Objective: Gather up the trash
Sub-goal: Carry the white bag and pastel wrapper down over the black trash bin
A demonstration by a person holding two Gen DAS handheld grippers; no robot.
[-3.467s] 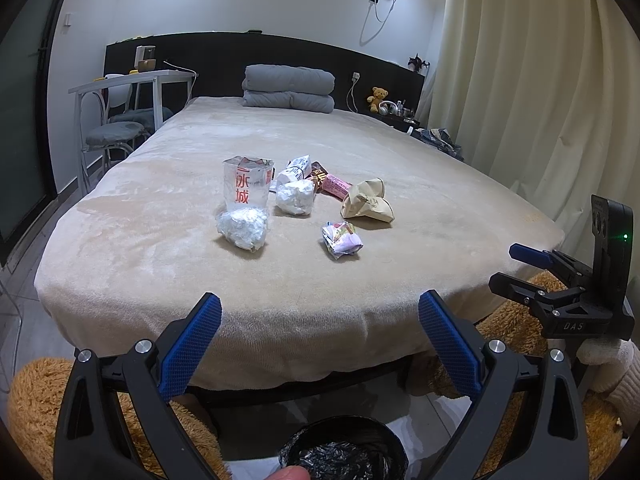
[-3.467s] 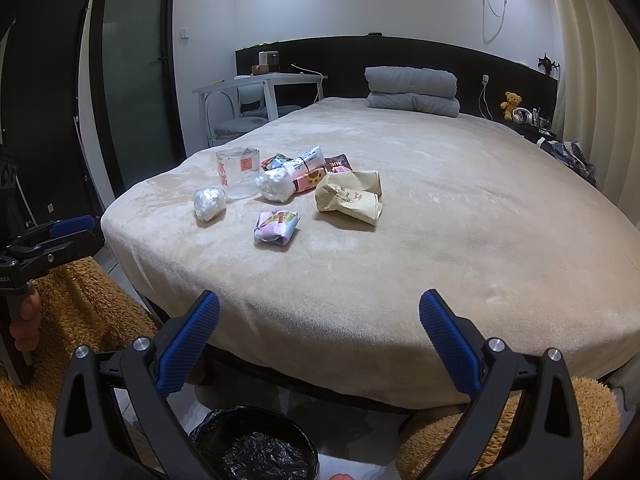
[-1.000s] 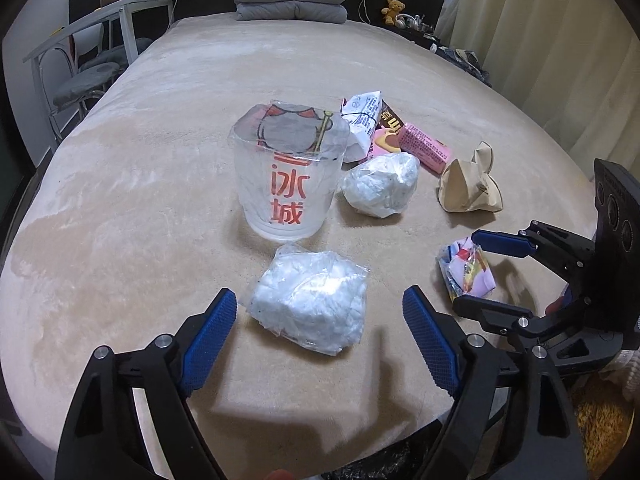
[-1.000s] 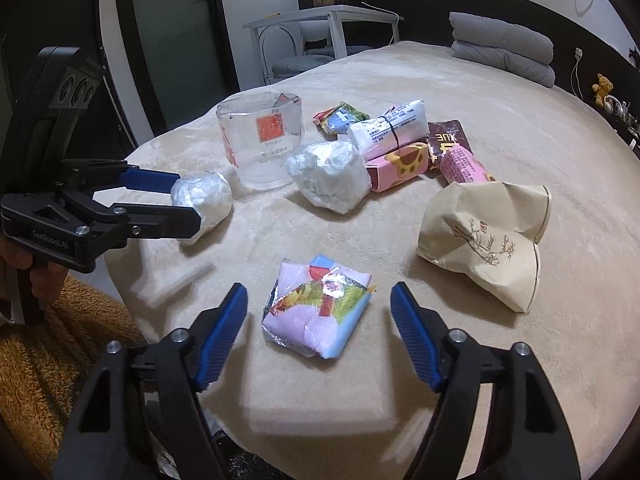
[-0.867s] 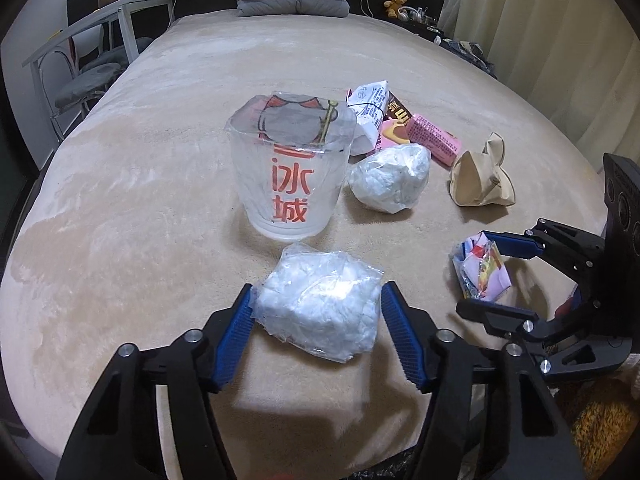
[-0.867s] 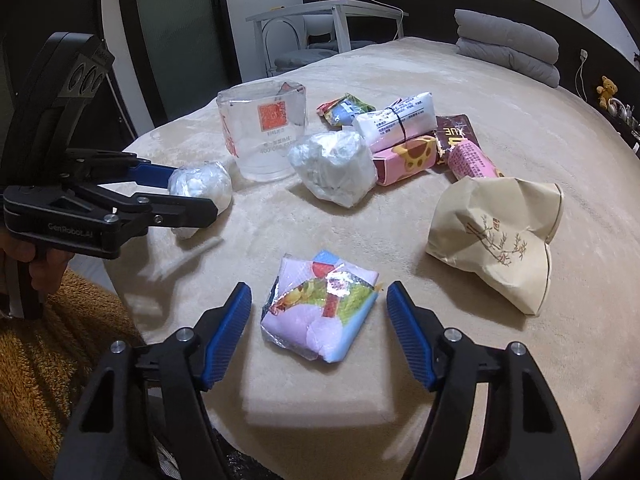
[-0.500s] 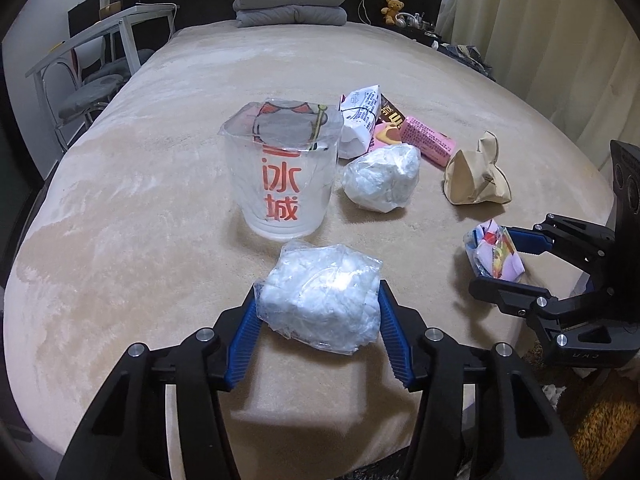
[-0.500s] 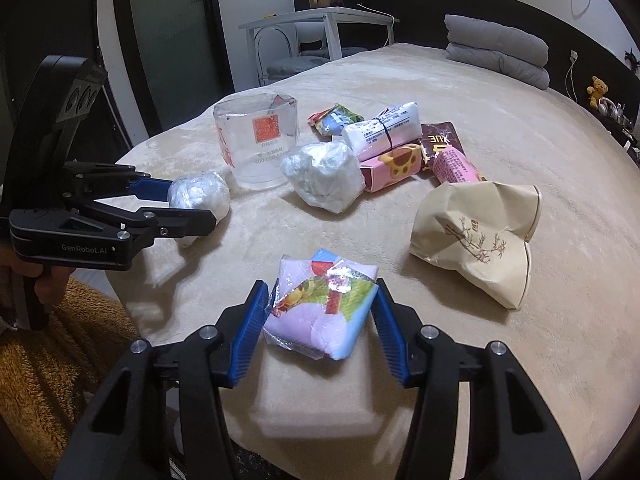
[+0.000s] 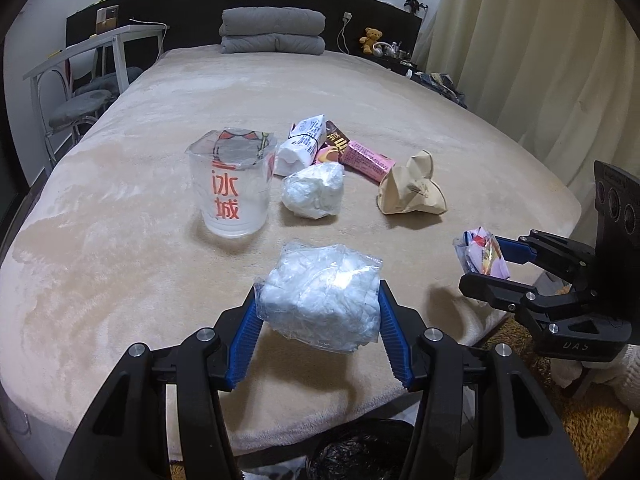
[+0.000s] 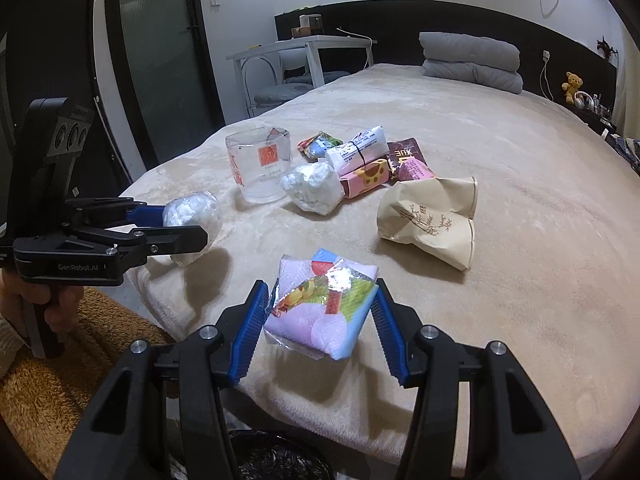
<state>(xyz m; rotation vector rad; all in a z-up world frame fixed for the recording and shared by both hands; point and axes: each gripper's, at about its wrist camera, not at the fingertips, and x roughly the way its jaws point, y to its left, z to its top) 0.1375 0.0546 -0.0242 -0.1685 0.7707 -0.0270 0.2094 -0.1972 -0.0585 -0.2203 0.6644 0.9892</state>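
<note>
Left wrist view: left gripper (image 9: pixel 318 322) clamped the white crumpled plastic-wrapped wad (image 9: pixel 320 294); right gripper (image 10: pixel 316 320), at 3 o'clock, clamped the pink colourful foil-patched packet (image 10: pixel 320 306) above the beige bed (image 10: pixel 520 240).

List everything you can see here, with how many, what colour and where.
plastic-wrapped wad: 1, white, in left gripper
second wad: 1, white, on bed beside cup
clear plastic cup: 1, red print, upright on bed
folded wrapper packet: 1, pink and multicoloured, in right gripper
crumpled paper cup: 1, tan, on bed
snack packets: several, white, pink, brown, behind second wad
bed: 1, beige cover
folded quilt: 1, grey, at headboard
bin bag: 1, black, below bed edge
left gripper: black, blue pads, shut
right gripper: black, blue pads, shut
</note>
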